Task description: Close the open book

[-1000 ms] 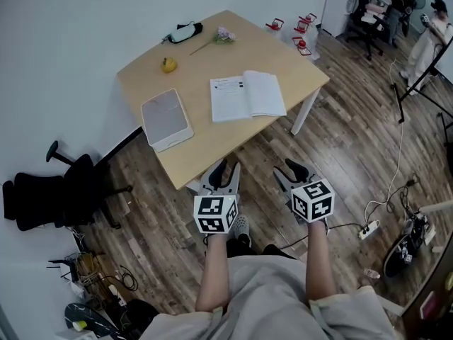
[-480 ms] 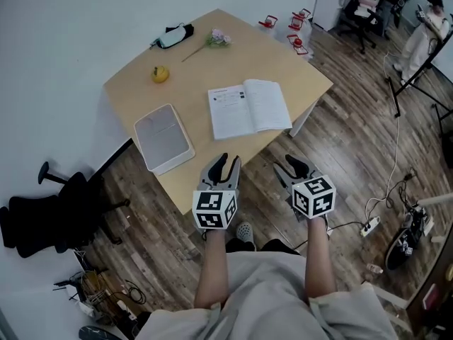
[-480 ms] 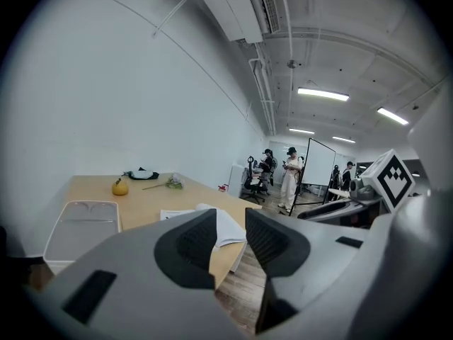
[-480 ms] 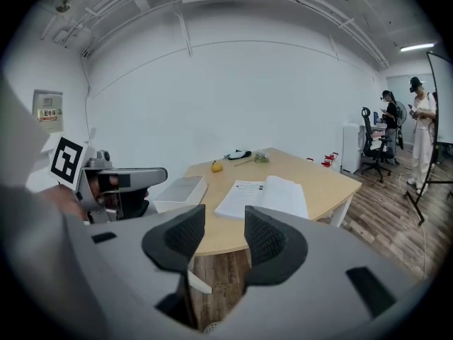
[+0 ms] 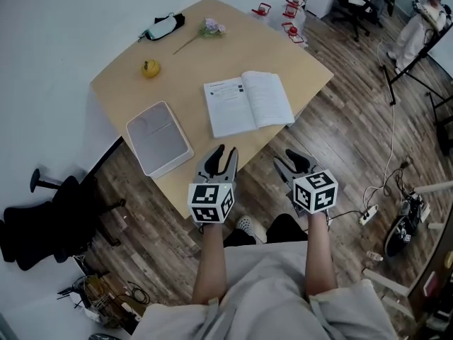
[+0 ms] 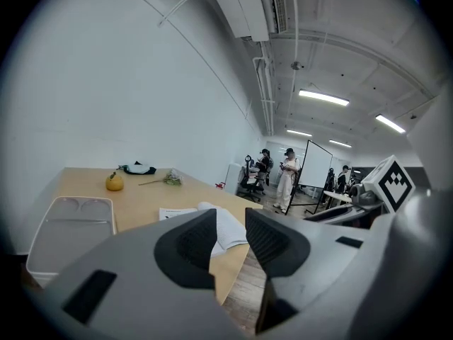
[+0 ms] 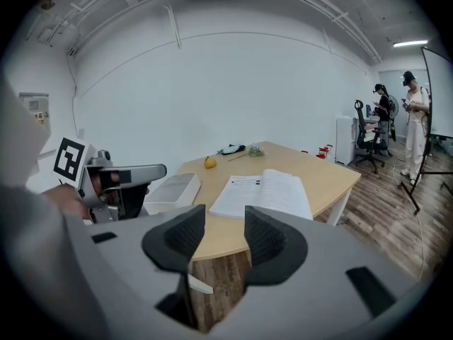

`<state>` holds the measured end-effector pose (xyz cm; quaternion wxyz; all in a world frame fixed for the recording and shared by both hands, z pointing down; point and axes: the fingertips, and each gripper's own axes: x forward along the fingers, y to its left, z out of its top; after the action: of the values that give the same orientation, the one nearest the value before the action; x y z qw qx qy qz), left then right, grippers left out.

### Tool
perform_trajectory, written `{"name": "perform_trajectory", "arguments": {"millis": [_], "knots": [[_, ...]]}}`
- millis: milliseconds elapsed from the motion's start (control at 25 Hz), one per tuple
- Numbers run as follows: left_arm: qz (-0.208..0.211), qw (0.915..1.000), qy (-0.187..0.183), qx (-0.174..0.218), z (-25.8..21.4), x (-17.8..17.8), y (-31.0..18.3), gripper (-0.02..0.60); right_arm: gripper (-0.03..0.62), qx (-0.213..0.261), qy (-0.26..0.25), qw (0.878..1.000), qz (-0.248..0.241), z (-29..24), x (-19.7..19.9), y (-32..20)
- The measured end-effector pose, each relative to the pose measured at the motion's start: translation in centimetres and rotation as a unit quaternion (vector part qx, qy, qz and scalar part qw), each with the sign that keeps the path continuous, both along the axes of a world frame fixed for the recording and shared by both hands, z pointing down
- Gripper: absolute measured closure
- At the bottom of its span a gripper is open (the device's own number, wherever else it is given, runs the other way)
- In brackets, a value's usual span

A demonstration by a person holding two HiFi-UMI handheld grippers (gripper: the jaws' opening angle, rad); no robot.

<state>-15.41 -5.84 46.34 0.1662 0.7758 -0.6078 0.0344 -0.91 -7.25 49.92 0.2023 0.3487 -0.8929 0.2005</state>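
Open book [image 5: 248, 103] on table [image 5: 233, 48], left tool [image 5: 225, 153] and right tool [image 5: 289, 160] empty

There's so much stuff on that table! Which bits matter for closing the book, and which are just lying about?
For the job: open book, left gripper, right gripper.
Lying about: white tray, yellow fruit, flower sprig, black-and-white pouch.
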Motion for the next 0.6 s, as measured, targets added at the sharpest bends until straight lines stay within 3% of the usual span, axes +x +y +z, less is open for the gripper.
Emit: {"name": "perform_trajectory", "arguments": {"millis": [280, 600], "knots": [[0.006, 1.0, -0.002, 0.004, -0.5, -0.1, -0.8, 0.449, 0.411, -0.011, -0.037, 0.999, 0.026, -0.9, 0.5, -1.8], [-0.001, 1.0, -0.008, -0.002, 0.3, -0.4, -3.6, 0.449, 0.411, -0.035, -0.058, 0.998, 0.02, 0.8, -0.1, -4.9]]}}
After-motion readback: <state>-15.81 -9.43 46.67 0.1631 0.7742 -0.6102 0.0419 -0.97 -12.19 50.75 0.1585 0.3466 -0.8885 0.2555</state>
